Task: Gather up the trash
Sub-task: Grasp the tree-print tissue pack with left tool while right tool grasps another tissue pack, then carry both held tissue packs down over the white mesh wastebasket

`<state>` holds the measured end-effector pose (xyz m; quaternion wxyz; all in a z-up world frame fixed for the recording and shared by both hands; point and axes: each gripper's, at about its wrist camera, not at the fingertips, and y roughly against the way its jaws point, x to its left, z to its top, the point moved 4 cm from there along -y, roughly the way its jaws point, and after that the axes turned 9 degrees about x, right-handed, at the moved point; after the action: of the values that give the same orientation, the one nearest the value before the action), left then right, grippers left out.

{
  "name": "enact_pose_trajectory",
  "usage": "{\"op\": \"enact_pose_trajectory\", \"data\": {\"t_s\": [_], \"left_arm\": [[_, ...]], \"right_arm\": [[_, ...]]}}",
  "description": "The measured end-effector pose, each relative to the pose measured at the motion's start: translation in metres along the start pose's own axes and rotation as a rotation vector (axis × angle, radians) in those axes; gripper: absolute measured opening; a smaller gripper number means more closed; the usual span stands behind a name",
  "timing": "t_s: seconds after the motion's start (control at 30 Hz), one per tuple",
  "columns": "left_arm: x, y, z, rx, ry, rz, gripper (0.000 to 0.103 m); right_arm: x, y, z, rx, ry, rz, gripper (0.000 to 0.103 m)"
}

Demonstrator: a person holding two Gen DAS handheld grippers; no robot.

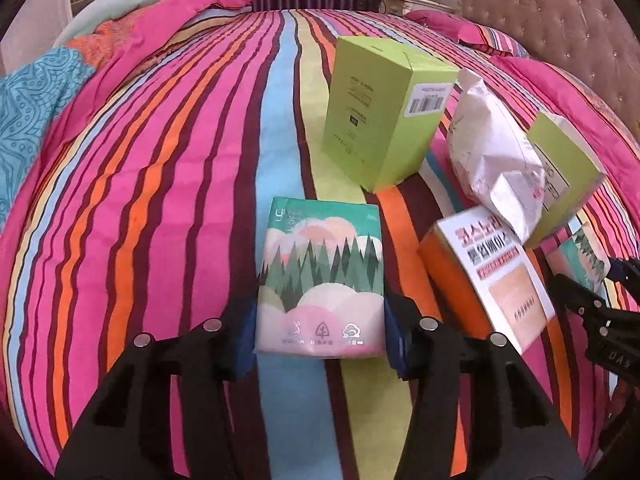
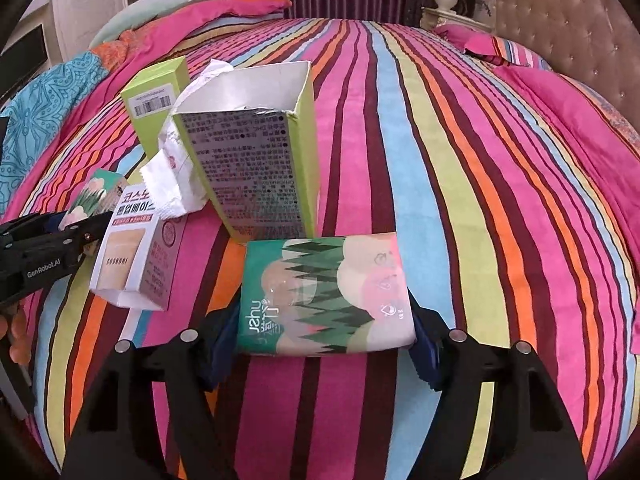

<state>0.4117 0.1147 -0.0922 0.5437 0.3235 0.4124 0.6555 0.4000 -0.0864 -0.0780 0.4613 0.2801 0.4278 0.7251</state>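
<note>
Left wrist | left fingers [image 1: 320, 338] clamp tissue pack [image 1: 320, 280] | right fingers [image 2: 320, 350] clamp second pack [image 2: 324, 296]

Glossy plastic tissue pack [image 2: 324, 292], matt cardboard green box [image 1: 384, 116], crinkled white paper bag [image 1: 492, 160], striped cloth bedspread [image 1: 160, 200]

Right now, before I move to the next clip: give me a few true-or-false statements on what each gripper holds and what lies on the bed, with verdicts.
1. The left gripper is closed on a tissue pack. True.
2. The right gripper is empty. False: its fingers clamp a second tissue pack.
3. The open-topped green box stands upright. True.
4. The bedspread is plain white. False: it is multicoloured stripes.
5. A crumpled white bag lies among the boxes. True.
</note>
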Motion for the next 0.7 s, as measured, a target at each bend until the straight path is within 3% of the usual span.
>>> {"op": "enact_pose_trajectory", "data": {"t_s": [0.5, 0.7], "left_arm": [[0.023, 0.056, -0.089, 0.001, 0.090, -0.036, 0.050], [0.021, 0.086, -0.126, -0.011, 0.079, -0.039, 0.050]], "right_arm": [[-0.003, 0.049, -0.062, 0.007, -0.083, -0.001, 0.067], [-0.003, 0.075, -0.089, -0.002, -0.125, 0.026, 0.067]]}}
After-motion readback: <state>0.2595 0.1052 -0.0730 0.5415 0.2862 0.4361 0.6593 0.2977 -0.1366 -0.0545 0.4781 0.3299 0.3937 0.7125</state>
